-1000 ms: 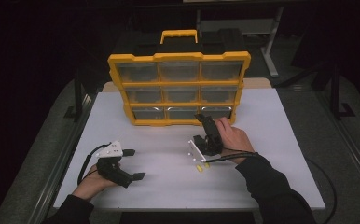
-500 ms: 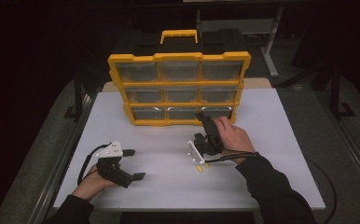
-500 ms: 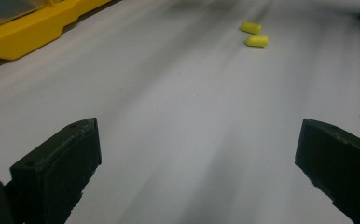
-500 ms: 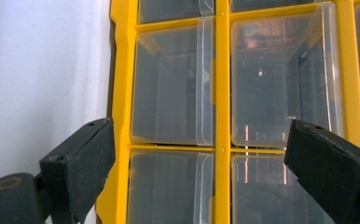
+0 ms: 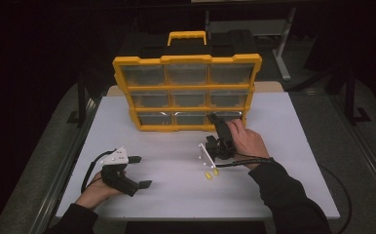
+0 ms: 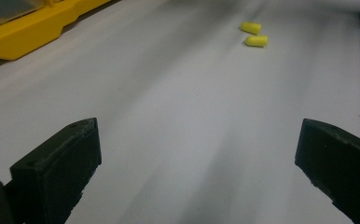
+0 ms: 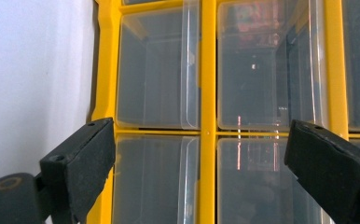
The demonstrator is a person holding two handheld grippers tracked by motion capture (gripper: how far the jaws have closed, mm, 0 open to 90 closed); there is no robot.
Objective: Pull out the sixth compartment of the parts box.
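While both of a seated person's forearms reach in from the near edge of a white table (image 5: 283, 146), each hand holds a two-jaw gripper. Nearest, at the left, the left gripper (image 5: 138, 171) rests low on the table with its jaws spread wide and nothing between them; it seems parked out of the way, aimed across the bare surface toward two small yellow earplugs (image 6: 253, 34). Those earplugs (image 5: 210, 174) lie loose on the table, side by side, just on the near side of the right hand (image 5: 244, 141), probably waiting to be stowed. Farther on, the right gripper (image 5: 215, 119) points forward at the bottom row of a yellow organizer case (image 5: 188, 61) that stands upright across the middle of the table, its black handle at the top. The right gripper view looks straight at clear plastic drawers (image 7: 157, 70) set in the yellow frame, with the jaws released wide and clasping nothing. Judging by that aim, the right hand is lining up on a lower right drawer to pull it open for the earplugs.
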